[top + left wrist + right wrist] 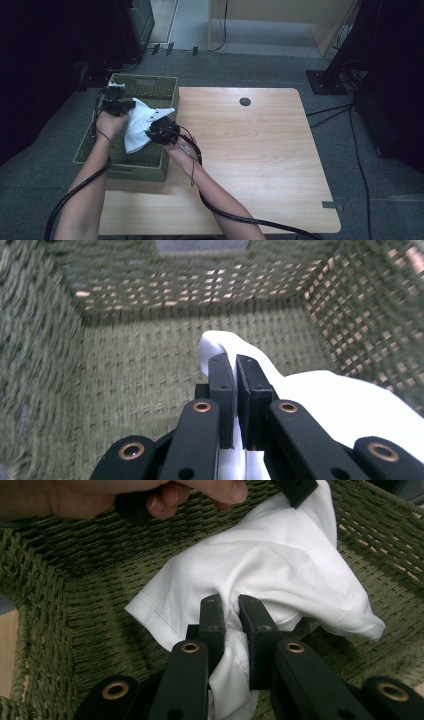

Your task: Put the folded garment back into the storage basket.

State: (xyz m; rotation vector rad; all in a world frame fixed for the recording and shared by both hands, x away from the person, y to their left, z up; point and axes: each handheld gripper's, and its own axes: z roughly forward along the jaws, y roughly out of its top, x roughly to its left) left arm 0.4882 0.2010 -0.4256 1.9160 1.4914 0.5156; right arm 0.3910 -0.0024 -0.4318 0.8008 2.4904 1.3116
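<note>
A white cloth (137,127) hangs crumpled over the inside of a green woven basket (145,79) at the table's left edge. My left gripper (127,106) holds its upper left part, and in the left gripper view the jaws (236,360) are shut on a thin fold of the cloth (340,400) above the basket floor (140,375). My right gripper (150,131) holds the cloth's right side. In the right gripper view its jaws (231,602) pinch a thick bunch of the cloth (280,555), with the other hand (150,495) above.
The basket overhangs the left side of a light wooden table (250,150) that has a round cable hole (245,101) near its far edge. Cables trail from both grippers down past the forearms. Dark stands and floor cables surround the table.
</note>
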